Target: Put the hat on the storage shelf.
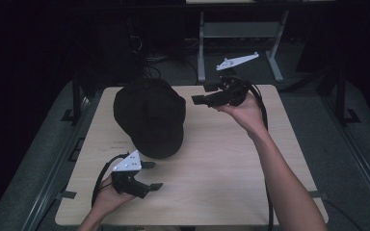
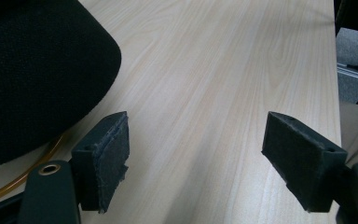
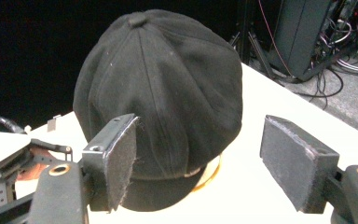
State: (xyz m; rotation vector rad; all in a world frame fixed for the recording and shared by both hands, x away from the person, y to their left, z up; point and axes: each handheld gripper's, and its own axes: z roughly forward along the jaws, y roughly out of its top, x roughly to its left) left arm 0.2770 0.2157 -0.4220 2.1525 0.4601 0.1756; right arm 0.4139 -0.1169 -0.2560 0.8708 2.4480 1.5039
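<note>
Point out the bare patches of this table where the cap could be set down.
The table is bare across its right half, between the black cap and the right edge, under the raised right gripper. The front strip is bare right of the left gripper. The near-left corner, between cap and left gripper, is crowded.

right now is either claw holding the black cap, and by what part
Nothing is held. Both the left claw and the right claw stand open and empty, clear of the black cap on the table.

Black cap (image 3: 163,93), open tongs (image 3: 198,163) facing it
</note>
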